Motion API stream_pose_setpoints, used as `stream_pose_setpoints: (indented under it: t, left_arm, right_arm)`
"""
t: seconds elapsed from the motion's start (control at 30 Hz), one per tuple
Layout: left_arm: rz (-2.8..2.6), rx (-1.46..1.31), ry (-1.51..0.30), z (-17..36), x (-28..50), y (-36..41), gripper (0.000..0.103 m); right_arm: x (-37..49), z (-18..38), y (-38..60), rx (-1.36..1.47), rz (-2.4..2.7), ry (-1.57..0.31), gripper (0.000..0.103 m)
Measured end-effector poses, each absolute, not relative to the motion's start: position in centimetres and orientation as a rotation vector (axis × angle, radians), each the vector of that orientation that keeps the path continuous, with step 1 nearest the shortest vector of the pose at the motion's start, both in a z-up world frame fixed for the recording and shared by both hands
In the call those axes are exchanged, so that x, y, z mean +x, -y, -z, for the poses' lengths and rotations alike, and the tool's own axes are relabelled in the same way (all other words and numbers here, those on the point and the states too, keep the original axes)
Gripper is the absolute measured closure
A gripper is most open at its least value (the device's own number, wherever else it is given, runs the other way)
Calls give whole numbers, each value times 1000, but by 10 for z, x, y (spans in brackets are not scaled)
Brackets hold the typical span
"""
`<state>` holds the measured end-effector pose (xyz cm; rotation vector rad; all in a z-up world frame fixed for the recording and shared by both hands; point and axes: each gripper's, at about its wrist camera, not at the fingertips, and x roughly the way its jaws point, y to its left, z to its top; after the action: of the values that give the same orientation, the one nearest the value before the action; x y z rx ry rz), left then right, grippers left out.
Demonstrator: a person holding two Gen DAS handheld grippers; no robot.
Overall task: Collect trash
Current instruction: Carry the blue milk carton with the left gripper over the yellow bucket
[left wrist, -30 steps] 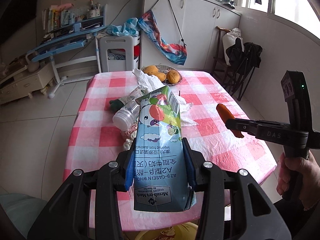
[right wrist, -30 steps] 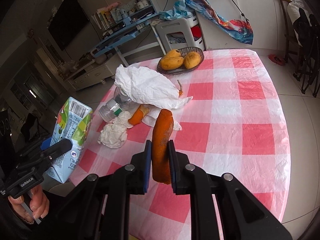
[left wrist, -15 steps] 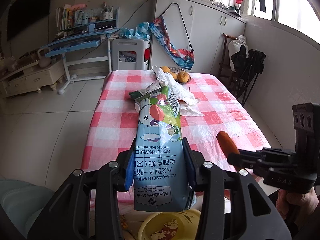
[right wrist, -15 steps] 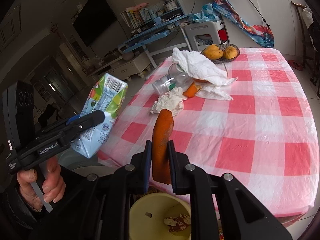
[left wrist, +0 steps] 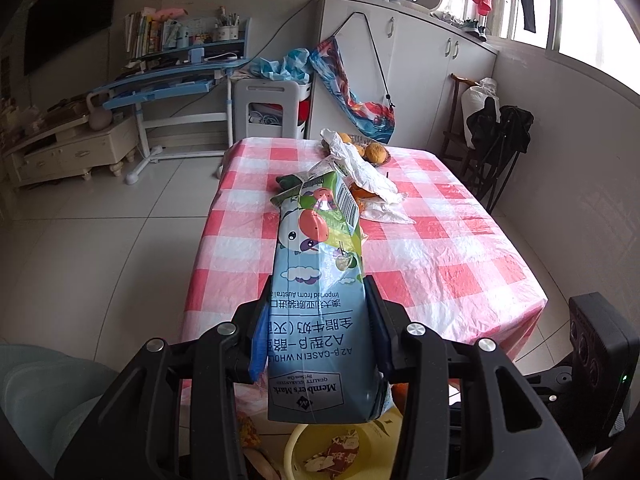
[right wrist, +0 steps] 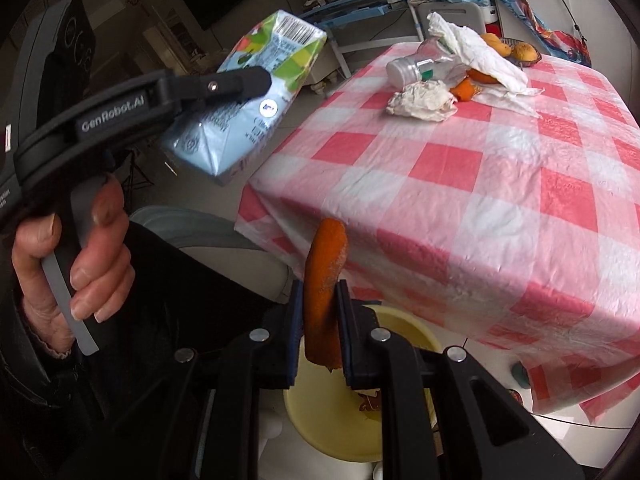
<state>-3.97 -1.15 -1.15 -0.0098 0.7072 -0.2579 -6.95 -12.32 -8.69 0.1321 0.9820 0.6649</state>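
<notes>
Left wrist: gripped milk carton (left wrist: 316,308), right wrist: orange peel (right wrist: 323,296), hand (right wrist: 72,264)

A blue milk carton (left wrist: 320,320) with a cartoon cow and green gabled top hung clear of the table, its printed text upside down, above a yellow bin (right wrist: 360,420). An orange peel strip (right wrist: 324,292) stood upright over the same bin, which already held scraps. A crumpled tissue (right wrist: 420,100) and a clear bottle (right wrist: 424,66) on its side lay on the checked tablecloth (right wrist: 500,200).
</notes>
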Motion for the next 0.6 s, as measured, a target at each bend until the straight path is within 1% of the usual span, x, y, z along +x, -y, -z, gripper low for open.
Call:
stream_pose_setpoints:
  t: [0.07,0.1,0.13,0.2,0.23,0.3,0.43,0.5,0.6]
  left_arm:
    - [258,-10,-707,12,-42,10,63]
    - [257,-11,-707,12,-43,9,63]
    - [258,-11,-708,12,-43,9,63]
    - [261,-12,-714,14,-47,6,63]
    - [263,-10,-719,15,-49,6,63]
    - [272,-6,-737,20,-53,7,63]
    - [306,25,-786,34,-69,16,63]
    - [330,52,-812,42,-79,24,63]
    - [365,95,-867,57,-96,36,63]
  right_arm:
    - [-72,93,121,134,-672,-1002,75]
    - [-73,93,121,132,-667,-1000,66]
    - [-74,92,121,129,-658,-991,61]
    - [-74,89,126,150,-648,-968,56]
    - [-73,86,129,161,-637,-952,51]
    - [-74,80,136,187,-614,-910,44]
    - [-75,64,154,236,-552,-808,37]
    - [-76,57,163,262,-514,-758,36]
    - [-78,46,180,300,-446,-677,31]
